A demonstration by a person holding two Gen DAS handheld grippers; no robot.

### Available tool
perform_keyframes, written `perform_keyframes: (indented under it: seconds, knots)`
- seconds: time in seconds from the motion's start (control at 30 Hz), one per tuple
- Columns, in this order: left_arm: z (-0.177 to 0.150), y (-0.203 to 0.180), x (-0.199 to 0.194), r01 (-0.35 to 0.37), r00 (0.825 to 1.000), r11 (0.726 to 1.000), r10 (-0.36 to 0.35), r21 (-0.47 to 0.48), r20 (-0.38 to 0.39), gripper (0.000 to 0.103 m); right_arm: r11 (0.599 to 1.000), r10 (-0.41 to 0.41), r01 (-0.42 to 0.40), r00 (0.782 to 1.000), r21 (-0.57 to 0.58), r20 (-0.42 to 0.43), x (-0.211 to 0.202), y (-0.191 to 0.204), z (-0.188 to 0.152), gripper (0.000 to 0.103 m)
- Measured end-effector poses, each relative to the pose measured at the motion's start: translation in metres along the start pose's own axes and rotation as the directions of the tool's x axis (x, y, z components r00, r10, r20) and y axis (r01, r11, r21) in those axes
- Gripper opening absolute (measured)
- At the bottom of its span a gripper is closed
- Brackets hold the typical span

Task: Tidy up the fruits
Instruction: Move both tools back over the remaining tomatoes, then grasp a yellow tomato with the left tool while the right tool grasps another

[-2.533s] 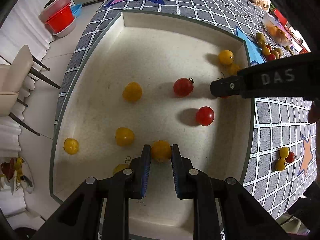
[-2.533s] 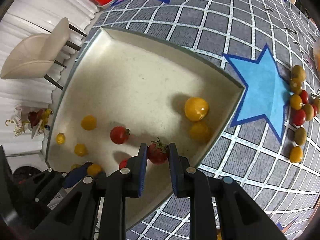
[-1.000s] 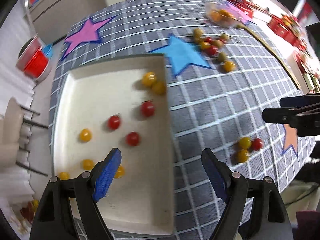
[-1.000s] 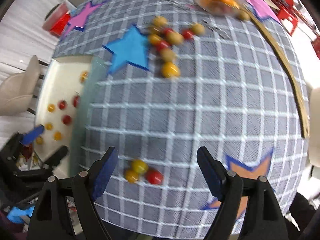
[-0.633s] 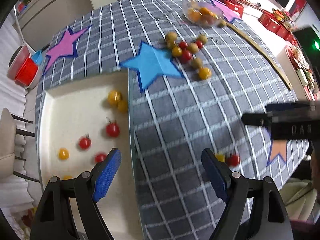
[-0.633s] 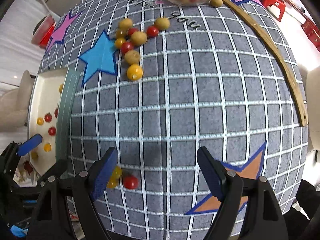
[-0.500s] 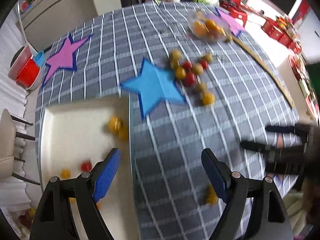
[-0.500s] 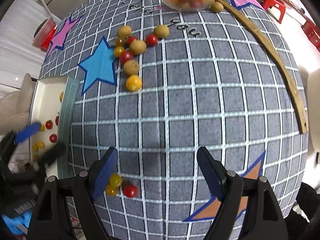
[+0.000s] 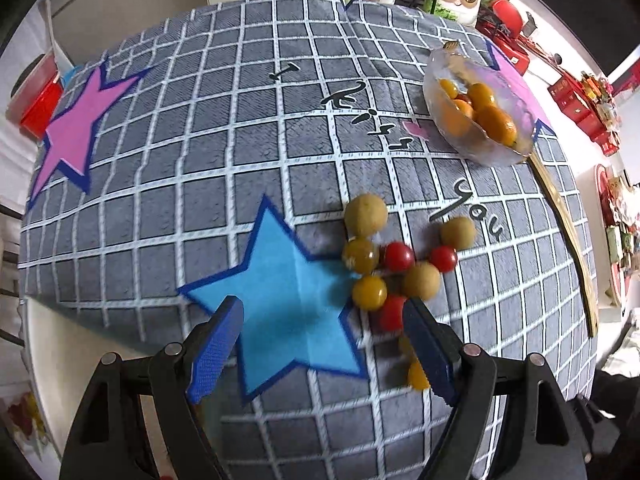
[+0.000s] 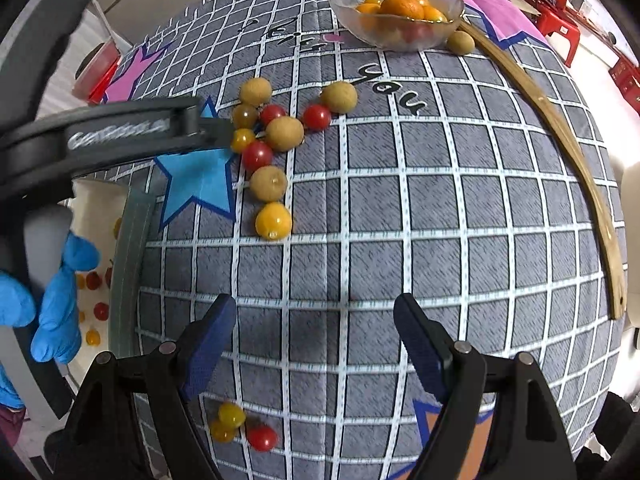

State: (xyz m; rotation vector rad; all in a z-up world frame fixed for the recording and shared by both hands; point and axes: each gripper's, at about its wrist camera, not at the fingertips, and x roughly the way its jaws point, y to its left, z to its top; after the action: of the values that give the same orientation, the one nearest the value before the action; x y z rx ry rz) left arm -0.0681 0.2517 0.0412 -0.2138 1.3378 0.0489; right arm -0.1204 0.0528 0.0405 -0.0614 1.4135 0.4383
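Picking the next fruits from the table is judged to be the step in hand, and both tools are seen empty with their jaws wide apart. The left tool (image 9: 320,344) is held over the blue star (image 9: 288,300) on the grey checked cloth (image 9: 200,160), just beside the main cluster of fruits (image 9: 394,270), where red tomatoes, yellow tomatoes and brownish round fruits lie touching one another. A red tomato (image 9: 390,312) is found close to the inner side of the right pad of this tool. The right tool (image 10: 312,340) is held over bare cloth, between that cluster (image 10: 272,136) and a small group of three tomatoes (image 10: 240,426) near the table edge. The tray (image 10: 128,248), with some tomatoes already in it, is seen at the left edge of the right wrist view, next to a hand in a blue glove (image 10: 56,304).

To do this step well, one fruit at the outside of the cluster should be chosen, so that the neighbours are not pushed and rolled away. The jaws should be centred on it before they are closed, and closed softly, because the tomatoes are probably easy to crush. The glass bowl (image 9: 476,112) with orange fruits is well apart and need not be disturbed.
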Motion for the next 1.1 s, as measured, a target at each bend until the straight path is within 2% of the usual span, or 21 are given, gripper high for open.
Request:
perform_keyframes:
  seconds: [0.1, 0.17, 0.33, 0.4, 0.53, 0.6, 0.67, 0.7, 0.77, 0.8, 0.87, 0.9, 1.1]
  knots:
    - [0.002, -0.005, 0.009, -0.009, 1.0, 1.0, 0.009, 0.022, -0.009, 0.083, 1.0, 0.008, -0.009, 1.0, 0.006, 0.019, 0.006, -0.002, 0.004, 0.083]
    - [0.003, -0.008, 0.014, -0.012, 1.0, 0.999, 0.012, 0.036, -0.017, 0.078, 1.0, 0.014, -0.014, 0.999, 0.005, 0.033, 0.01, -0.002, 0.005, 0.079]
    - [0.005, -0.012, 0.016, -0.012, 1.0, 0.999, 0.013, 0.048, -0.008, 0.078, 0.999, 0.032, -0.032, 0.998, 0.013, 0.055, 0.025, 0.008, 0.016, 0.071]
    - [0.004, -0.014, 0.015, -0.01, 1.0, 0.999, 0.011, 0.054, -0.006, 0.069, 0.999, 0.037, -0.038, 0.997, 0.01, 0.066, 0.03, 0.014, 0.02, 0.066]
    - [0.008, -0.019, 0.017, -0.007, 1.0, 0.998, 0.007, 0.056, -0.008, 0.066, 0.999, 0.049, -0.049, 0.997, 0.01, 0.068, 0.041, 0.024, 0.029, 0.063]
    - [0.011, -0.021, 0.018, 0.011, 1.0, 0.999, -0.01, 0.048, -0.012, 0.057, 0.999, 0.044, -0.045, 0.996, 0.008, 0.081, 0.043, 0.028, 0.033, 0.062]
    - [0.012, -0.024, 0.019, 0.014, 1.0, 0.999, -0.014, 0.047, -0.01, 0.056, 0.999, 0.048, -0.05, 0.995, 0.013, 0.087, 0.046, 0.032, 0.039, 0.057]
    - [0.011, -0.025, 0.019, 0.011, 1.0, 0.999, -0.011, 0.05, -0.006, 0.052, 0.999, 0.047, -0.048, 0.995, 0.014, 0.089, 0.047, 0.033, 0.041, 0.055]
    - [0.006, -0.029, 0.017, 0.018, 1.0, 0.999, -0.018, 0.049, 0.002, 0.043, 0.999, 0.045, -0.046, 0.995, 0.015, 0.092, 0.05, 0.033, 0.047, 0.041]
    - [0.003, -0.03, 0.015, 0.016, 1.0, 0.999, -0.016, 0.048, 0.005, 0.036, 0.998, 0.058, -0.06, 0.994, 0.016, 0.092, 0.051, 0.034, 0.049, 0.038]
    - [-0.002, -0.036, 0.012, 0.015, 1.0, 0.998, -0.016, 0.056, 0.009, 0.026, 0.995, 0.098, -0.099, 0.992, 0.017, 0.075, 0.053, 0.033, 0.054, 0.022]
    - [-0.003, -0.04, 0.012, 0.016, 1.0, 0.998, -0.016, 0.061, 0.009, 0.021, 0.995, 0.102, -0.103, 0.993, 0.013, 0.067, 0.055, 0.036, 0.056, 0.023]
    - [-0.01, -0.044, 0.011, 0.019, 1.0, 0.998, -0.019, 0.061, -0.005, 0.02, 0.992, 0.119, -0.121, 0.991, 0.033, 0.063, 0.048, 0.032, 0.057, 0.023]
